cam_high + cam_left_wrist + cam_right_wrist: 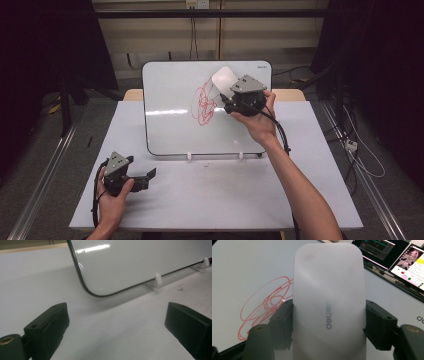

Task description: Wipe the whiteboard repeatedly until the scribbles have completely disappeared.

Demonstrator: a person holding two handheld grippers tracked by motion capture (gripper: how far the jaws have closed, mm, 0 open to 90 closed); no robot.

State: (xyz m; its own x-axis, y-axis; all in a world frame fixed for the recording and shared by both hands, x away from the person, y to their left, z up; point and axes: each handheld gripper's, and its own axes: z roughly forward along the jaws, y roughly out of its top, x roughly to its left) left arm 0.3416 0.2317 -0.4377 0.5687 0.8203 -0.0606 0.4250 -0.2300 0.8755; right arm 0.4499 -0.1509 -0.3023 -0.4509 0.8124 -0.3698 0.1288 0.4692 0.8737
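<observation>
We hold a pale grey, rounded plastic whiteboard eraser clamped between the two black jaws of the right gripper, one pad pressing on each long side. Its back carries the grey printed brand "deli", reading sideways along its length. In the high view the eraser sits against the upper right part of the white, dark-rimmed, round-cornered whiteboard, just up and right of a red marker scribble of looping lines, with the right gripper below it. A small grey word sits at the board's top right corner, too small for us to read. The board stands tilted on two white clips on the white table. Our left gripper rests low over the table's near left part, well apart from the board; its jaws stand wide apart with nothing between them.
</observation>
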